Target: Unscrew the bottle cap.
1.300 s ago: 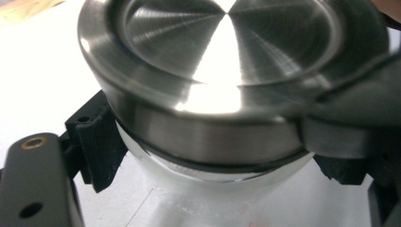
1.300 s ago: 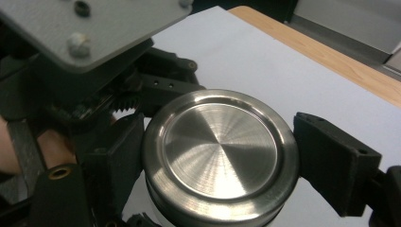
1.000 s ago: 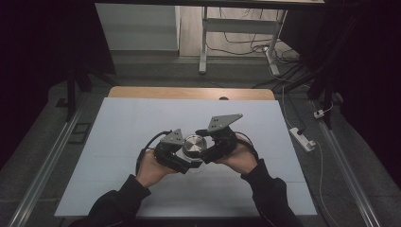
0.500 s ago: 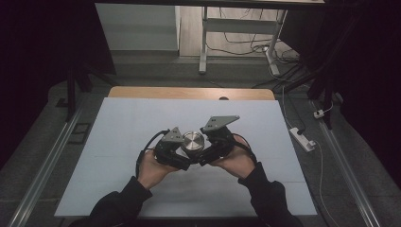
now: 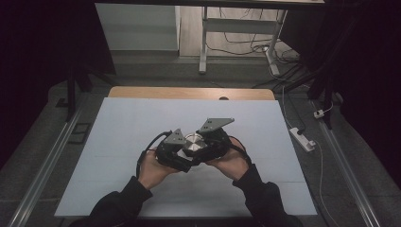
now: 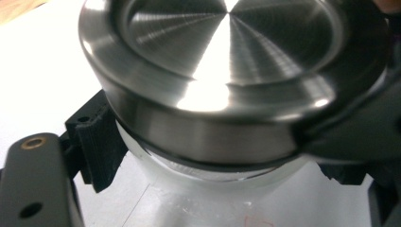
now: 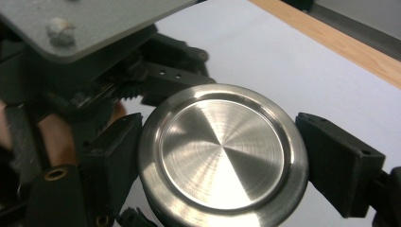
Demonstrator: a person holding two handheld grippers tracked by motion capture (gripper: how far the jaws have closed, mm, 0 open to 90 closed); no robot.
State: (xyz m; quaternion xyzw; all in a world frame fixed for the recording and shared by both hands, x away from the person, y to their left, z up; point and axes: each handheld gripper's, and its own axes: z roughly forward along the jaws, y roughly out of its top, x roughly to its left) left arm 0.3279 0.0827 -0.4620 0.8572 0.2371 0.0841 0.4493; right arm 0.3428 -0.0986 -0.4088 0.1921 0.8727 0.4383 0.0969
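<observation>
The metal lid [image 7: 221,156] sits on a clear glass jar [image 6: 203,189], held above the white table [image 5: 118,142] near its middle; most of the jar's body is hidden below the lid and cut off by the frame. The left gripper [image 5: 182,158] is clamped on the jar just under the lid. The right gripper [image 5: 208,146] has just been closing, and its pads [image 7: 338,163] press on the lid's rim from both sides
</observation>
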